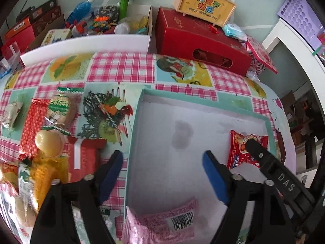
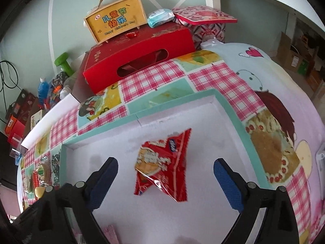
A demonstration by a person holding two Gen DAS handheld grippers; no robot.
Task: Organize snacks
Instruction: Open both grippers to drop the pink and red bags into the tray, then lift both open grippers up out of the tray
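Note:
A shallow teal-rimmed tray [image 1: 140,111] with a white floor lies on the patterned tablecloth. My left gripper [image 1: 162,156] hangs open over its left part, with nothing between the pads. Below it a pink snack packet [image 1: 162,223] lies at the tray's near edge. A red snack packet [image 1: 237,150] lies at the tray's right side, and one finger [image 1: 262,156] of my right gripper overlaps it. In the right wrist view my right gripper [image 2: 165,163] stands open around that crumpled red packet [image 2: 162,162], pads apart from it, above the tray [image 2: 229,109]. Loose snacks [image 1: 48,142] are piled left of the tray.
A red gift box [image 1: 203,40] with a yellow carry box [image 1: 205,2] on top stands behind the tray. Further left sits an open carton [image 1: 101,20] of bottles and toys with a green dumbbell [image 1: 125,2]. A purple basket [image 1: 298,14] sits on white shelving at the right.

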